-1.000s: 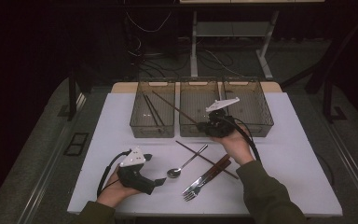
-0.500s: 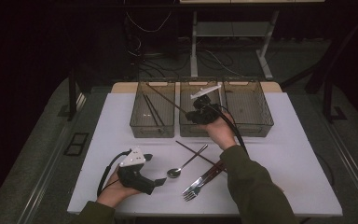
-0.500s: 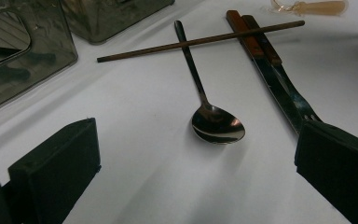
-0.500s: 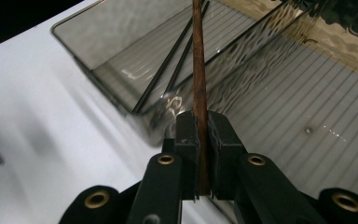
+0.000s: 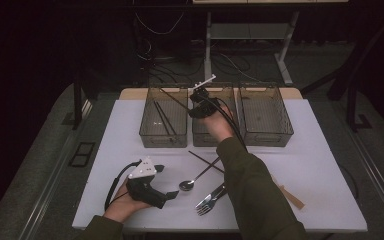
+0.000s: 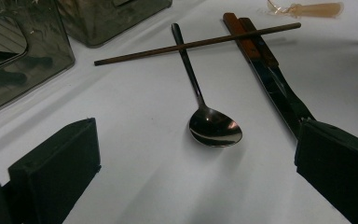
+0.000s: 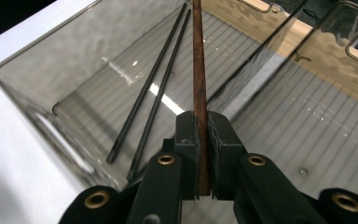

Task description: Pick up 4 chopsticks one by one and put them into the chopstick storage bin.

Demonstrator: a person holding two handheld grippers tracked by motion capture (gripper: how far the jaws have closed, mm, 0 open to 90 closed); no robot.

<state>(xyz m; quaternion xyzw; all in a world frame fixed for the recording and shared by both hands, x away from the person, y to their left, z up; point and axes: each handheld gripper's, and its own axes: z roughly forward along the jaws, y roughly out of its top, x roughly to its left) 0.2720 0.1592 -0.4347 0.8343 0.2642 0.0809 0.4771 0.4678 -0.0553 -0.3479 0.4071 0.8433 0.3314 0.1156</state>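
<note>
Chopstick [image 7: 199, 93] pinched in right gripper [image 7: 201, 140] jaws above left bin [image 7: 51, 93]; left gripper [image 6: 196, 172] jaws spread.

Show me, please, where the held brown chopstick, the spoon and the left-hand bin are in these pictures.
brown chopstick [image 7: 199, 93]: right gripper view, on its shaft above the jaws.
spoon [image 6: 214, 128]: left gripper view, on its bowl.
left-hand bin [image 5: 163, 137]: high view, on its near wall.

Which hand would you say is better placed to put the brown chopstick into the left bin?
Right: its tongs are shut on the brown chopstick above the left bin. The left tongs hang open near the spoon.
</note>
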